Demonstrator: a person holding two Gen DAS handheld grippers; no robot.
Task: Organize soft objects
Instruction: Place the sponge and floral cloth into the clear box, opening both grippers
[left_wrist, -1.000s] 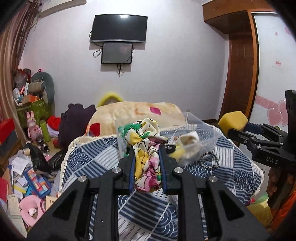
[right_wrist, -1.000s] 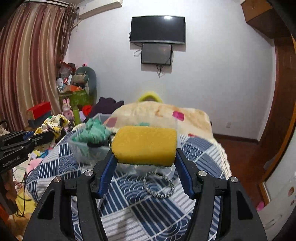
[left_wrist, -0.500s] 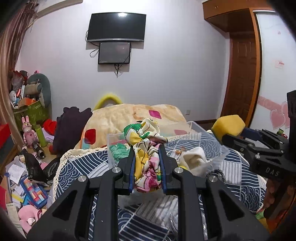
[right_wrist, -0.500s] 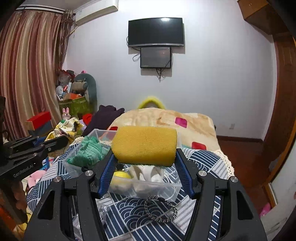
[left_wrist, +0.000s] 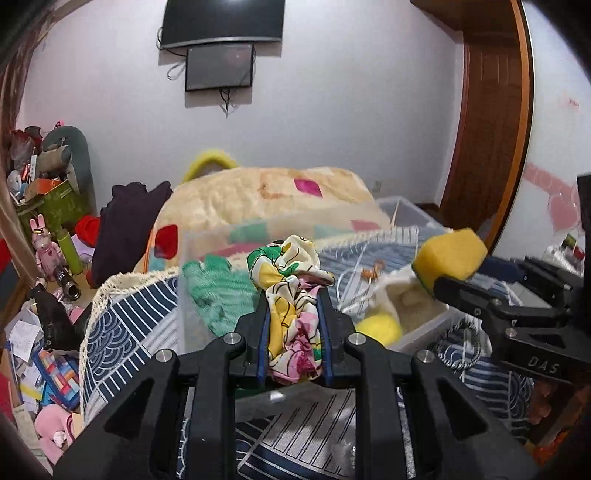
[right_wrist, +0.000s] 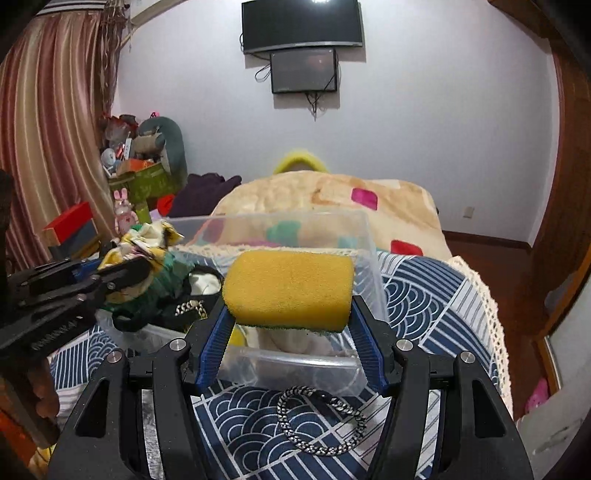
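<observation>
Sponge (right_wrist: 290, 290) and floral cloth (left_wrist: 293, 306) sit clamped in right (right_wrist: 290, 325) and left (left_wrist: 293, 328) grippers above wave-patterned bedspread (right_wrist: 417, 299)

Looking at a lived-in bedroom at home: bed (right_wrist: 424, 295) wearing a blue wave-patterned cover, cream blanket (right_wrist: 332, 199) heaping up behind, TV (right_wrist: 301, 24) hanging on the white wall, striped curtains (right_wrist: 48, 122) hanging left, stuffed toys (right_wrist: 159, 136) and clutter piling up in the corner, wooden door (left_wrist: 480, 140) standing right.
</observation>
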